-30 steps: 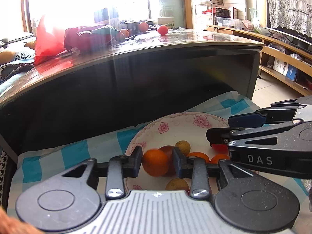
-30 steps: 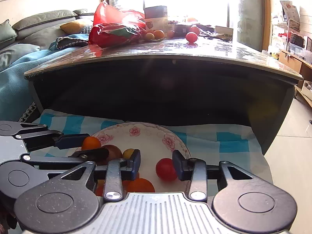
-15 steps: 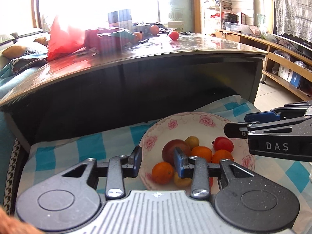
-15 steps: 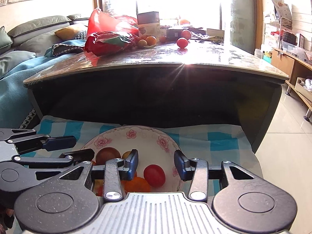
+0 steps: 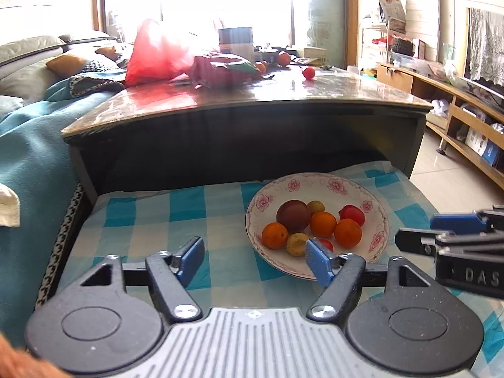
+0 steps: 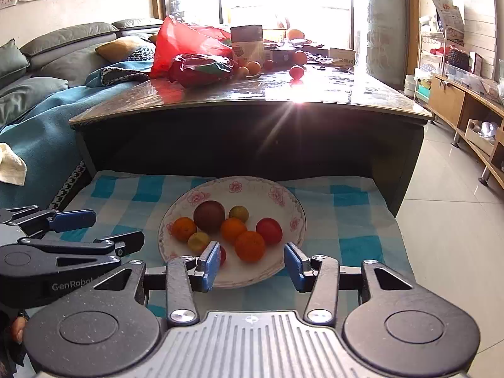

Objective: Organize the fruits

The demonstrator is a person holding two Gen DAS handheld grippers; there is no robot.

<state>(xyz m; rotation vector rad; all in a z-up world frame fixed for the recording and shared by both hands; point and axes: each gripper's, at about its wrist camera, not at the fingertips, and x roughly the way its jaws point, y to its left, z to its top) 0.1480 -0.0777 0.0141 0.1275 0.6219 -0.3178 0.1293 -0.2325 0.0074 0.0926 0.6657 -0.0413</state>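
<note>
On the blue-checked cloth (image 6: pixel 352 220) below the dark table (image 6: pixel 252 132) sat the flowered plate (image 6: pixel 239 187), holding a dark plum (image 6: pixel 209 215) at its centre, oranges (image 6: pixel 249 245) at five o'clock of it and a red tomato (image 6: pixel 269 230) at three o'clock. The left gripper (image 5: pixel 253 260) hovered near the plate's seven o'clock edge, jaws opening wide with nothing between them. The right gripper (image 6: pixel 253 266) hung over the six o'clock rim, jaws opening, empty.

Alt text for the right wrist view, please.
The right gripper, jaws opening and empty, hangs over the near rim of a floral plate of mixed fruit on a blue checked cloth. The left gripper sits at left; a dark table stands behind.
</note>
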